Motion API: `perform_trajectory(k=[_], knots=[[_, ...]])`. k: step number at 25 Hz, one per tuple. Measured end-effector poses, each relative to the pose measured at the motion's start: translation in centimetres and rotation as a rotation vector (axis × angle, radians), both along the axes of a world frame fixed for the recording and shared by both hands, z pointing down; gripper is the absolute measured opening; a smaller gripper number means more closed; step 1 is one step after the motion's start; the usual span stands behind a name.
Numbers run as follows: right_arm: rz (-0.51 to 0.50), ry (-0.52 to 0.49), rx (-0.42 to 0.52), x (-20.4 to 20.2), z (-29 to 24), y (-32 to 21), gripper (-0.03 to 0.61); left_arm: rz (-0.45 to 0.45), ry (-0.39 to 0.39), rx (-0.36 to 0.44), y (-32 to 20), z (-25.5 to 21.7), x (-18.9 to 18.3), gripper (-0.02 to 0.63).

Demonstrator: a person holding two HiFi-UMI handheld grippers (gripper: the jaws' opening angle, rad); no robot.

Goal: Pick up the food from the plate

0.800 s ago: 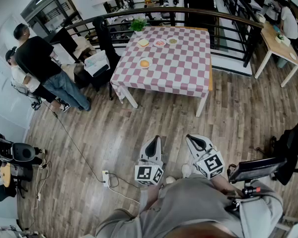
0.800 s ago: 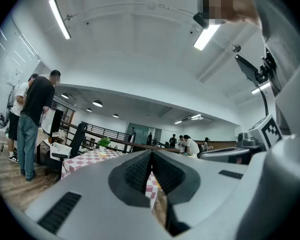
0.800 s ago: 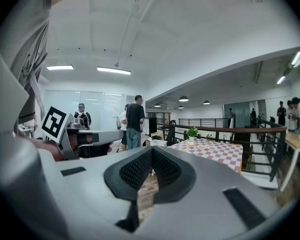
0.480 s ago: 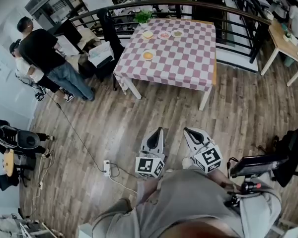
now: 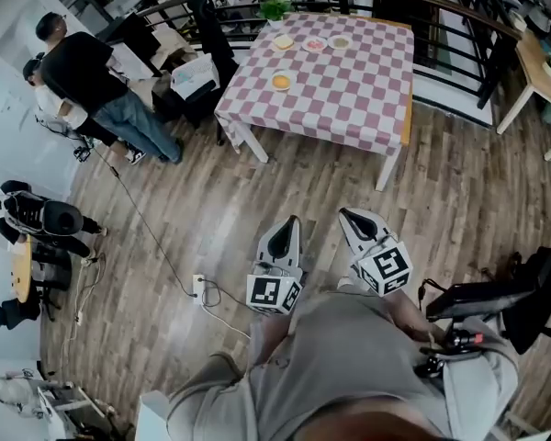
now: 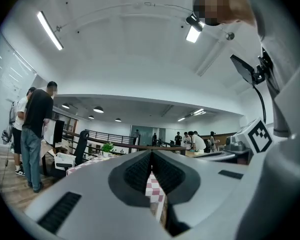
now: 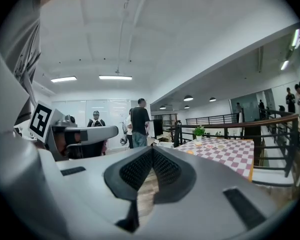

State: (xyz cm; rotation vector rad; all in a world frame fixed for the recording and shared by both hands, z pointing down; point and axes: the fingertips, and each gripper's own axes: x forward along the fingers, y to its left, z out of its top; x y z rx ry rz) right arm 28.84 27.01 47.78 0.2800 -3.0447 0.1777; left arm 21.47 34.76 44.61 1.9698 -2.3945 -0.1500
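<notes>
Four plates (image 5: 273, 82) held food (image 5: 282, 81) near the counter's (image 5: 349, 99) far-left corner; left gripper (image 5: 291, 220) and right gripper (image 5: 345, 214) pointed level, fingers (image 6: 137, 174) closed, empty.

The head view looks steeply down; both gripper views face level toward the far table (image 5: 349, 85).

There are two grippers, the left gripper (image 5: 293, 223) and the right gripper (image 5: 346, 215). Each has one marker cube (image 5: 274, 294) (image 5: 384, 271), so that makes two cubes. Far ahead of the grippers stands one table (image 5: 349, 99) with a checked cloth. On it are four plates (image 5: 284, 41) (image 5: 314, 44) (image 5: 340, 41) (image 5: 281, 81), each with some food, and one green plant (image 5: 274, 9). Far off to the left of the grippers stand two people (image 5: 83, 67) (image 5: 44, 104). Just left of the left gripper, one white plug box (image 5: 198, 288) lies on the floor (image 5: 211, 200).
</notes>
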Motion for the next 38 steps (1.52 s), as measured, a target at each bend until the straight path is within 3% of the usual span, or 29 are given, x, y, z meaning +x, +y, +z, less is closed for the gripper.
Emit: perform_trajectory(k=[3,10,14,22,29,38], knots=[[-0.012,-0.002,0.002,-0.5,0.5,-1.2,0.014,-0.036,0.008,-0.014,-0.1,0.4,0.2,0.009],[-0.030,-0.015,-0.081,-0.9,1.3,-2.3,0.014,-0.025,0.016,-0.074,-1.2,1.6,1.0,0.010],[-0.049,0.003,-0.117,-1.4,2.8,-2.3,0.014,0.011,0.014,-0.067,-2.7,2.3,1.0,0.009],[0.009,0.035,-0.118,-3.4,3.0,-5.1,0.014,0.086,0.029,-0.036,-6.4,2.4,-1.3,0.009],[0.017,0.068,-0.158,-8.3,4.2,-7.2,0.014,0.077,0.062,-0.072,-7.7,4.6,-6.6,0.009],[0.006,0.112,-0.148,-19.1,4.9,-10.6,0.014,0.055,0.009,-0.101,-10.7,6.7,-19.7,0.009]])
